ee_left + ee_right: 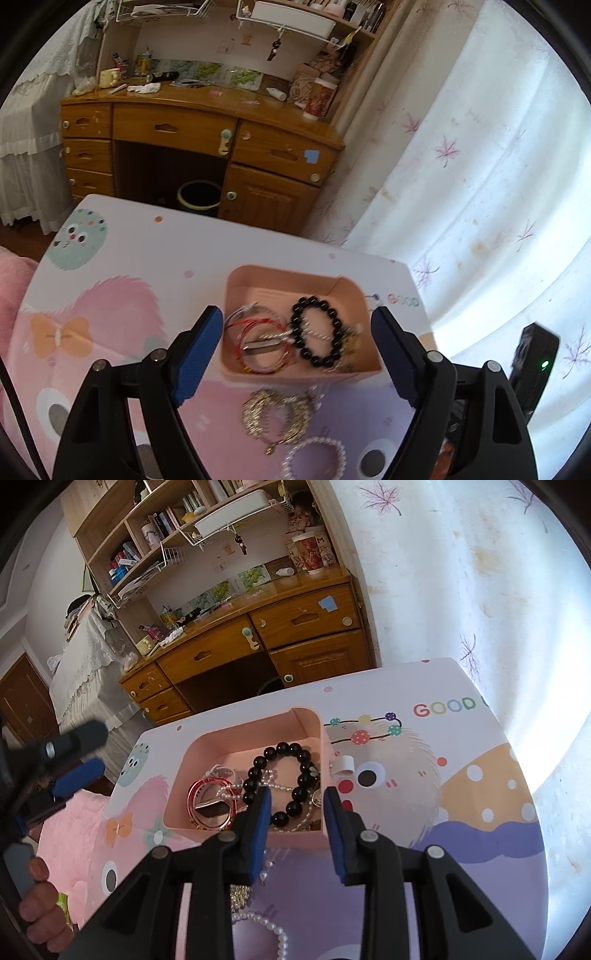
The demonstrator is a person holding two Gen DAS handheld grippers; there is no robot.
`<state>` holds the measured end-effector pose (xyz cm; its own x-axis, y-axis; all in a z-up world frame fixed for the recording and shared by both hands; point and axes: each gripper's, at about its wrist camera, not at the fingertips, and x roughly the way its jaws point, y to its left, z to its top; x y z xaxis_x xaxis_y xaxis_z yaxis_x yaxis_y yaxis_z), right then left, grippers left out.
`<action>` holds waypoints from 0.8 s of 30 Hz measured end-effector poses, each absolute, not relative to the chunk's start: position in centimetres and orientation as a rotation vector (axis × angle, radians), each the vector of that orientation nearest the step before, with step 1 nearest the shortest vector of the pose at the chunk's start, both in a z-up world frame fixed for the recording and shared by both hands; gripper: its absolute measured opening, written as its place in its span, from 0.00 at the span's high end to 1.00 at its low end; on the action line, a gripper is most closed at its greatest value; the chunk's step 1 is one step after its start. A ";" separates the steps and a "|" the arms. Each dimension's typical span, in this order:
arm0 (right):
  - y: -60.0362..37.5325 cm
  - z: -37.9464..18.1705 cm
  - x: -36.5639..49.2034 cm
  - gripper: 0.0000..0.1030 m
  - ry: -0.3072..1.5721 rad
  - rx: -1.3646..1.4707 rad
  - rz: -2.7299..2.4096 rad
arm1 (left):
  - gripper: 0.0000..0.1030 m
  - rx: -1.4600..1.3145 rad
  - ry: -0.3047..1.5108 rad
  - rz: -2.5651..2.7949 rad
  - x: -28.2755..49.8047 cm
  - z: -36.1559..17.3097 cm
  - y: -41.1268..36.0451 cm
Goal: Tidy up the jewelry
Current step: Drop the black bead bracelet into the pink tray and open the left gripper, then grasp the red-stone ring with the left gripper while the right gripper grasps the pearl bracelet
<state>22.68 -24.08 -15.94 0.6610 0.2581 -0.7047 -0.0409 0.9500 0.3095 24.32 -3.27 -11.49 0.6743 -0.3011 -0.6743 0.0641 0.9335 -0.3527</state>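
We see a white table with a colourful cartoon print, and on it stands a pink rectangular plastic box that holds a bracelet of round black beads and some thin red bangles. In front of the box, on the table, lie a gold chain bracelet and a white pearl bracelet. Our left gripper is wide open around the box and holds nothing; our right gripper is a little open over the near wall of the box, also empty.

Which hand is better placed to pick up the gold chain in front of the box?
Probably left: the left gripper is wide open, with the gold chain lying between its fingers.
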 end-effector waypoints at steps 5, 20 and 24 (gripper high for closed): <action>-24.1 -16.0 21.8 0.69 0.838 0.263 0.183 | 0.20 -0.313 0.874 -0.158 22.4 -13.2 -1.7; -22.7 -18.4 17.4 0.69 0.969 0.154 0.219 | 0.19 -0.222 1.121 -0.041 14.9 -19.4 -0.4; -22.0 -19.5 16.2 0.69 1.032 0.146 0.242 | 0.19 -0.230 1.164 -0.029 12.7 -20.7 -0.8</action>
<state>16.22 -22.00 -19.54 0.4899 0.2667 -0.8300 -0.1300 0.9637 0.2330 12.68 -0.77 -20.73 0.3980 -0.1418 -0.9064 -0.0964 0.9761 -0.1950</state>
